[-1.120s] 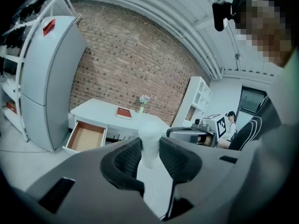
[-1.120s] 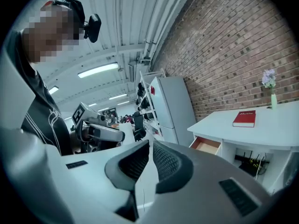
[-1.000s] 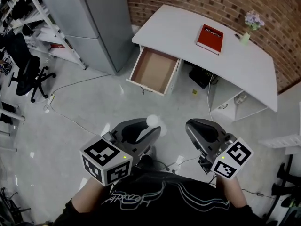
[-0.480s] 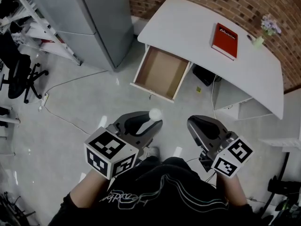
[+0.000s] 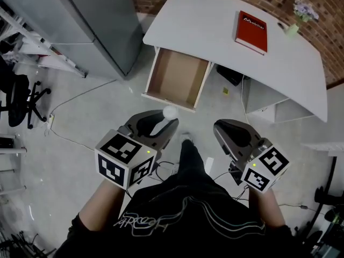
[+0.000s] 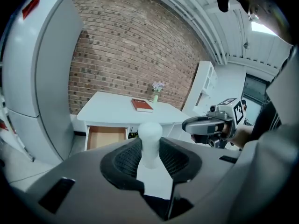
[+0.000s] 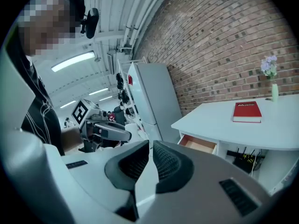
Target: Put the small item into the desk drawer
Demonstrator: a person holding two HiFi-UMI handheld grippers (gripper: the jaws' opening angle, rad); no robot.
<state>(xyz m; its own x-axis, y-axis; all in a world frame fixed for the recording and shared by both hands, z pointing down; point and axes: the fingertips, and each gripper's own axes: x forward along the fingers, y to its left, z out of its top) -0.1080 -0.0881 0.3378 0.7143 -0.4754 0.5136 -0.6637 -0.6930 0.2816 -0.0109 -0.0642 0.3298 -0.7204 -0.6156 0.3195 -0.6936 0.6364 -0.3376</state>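
My left gripper [image 5: 161,121] [image 6: 150,157] is shut on a small white knob-shaped item [image 5: 170,112] [image 6: 150,141], whose round head sticks up past the jaws. The white desk [image 5: 215,31] [image 6: 112,111] stands ahead against the brick wall, with its wooden drawer [image 5: 174,78] [image 6: 105,136] [image 7: 198,143] pulled out and nothing inside. The held item hangs above the floor, just short of the drawer's front edge. My right gripper [image 5: 226,133] [image 7: 150,164] is shut and holds nothing, level with the left one on the right.
A red book [image 5: 251,24] and a small vase of flowers [image 5: 296,16] sit on the desk. A tall grey cabinet [image 5: 91,20] stands left of the drawer. Cables [image 5: 80,95] trail over the floor, and an office chair [image 5: 21,98] is far left. The person's foot [image 5: 186,138] is between the grippers.
The person has walked toward the desk. The drawer now sits closer to the left gripper and the held item. Both grippers keep their grip state.
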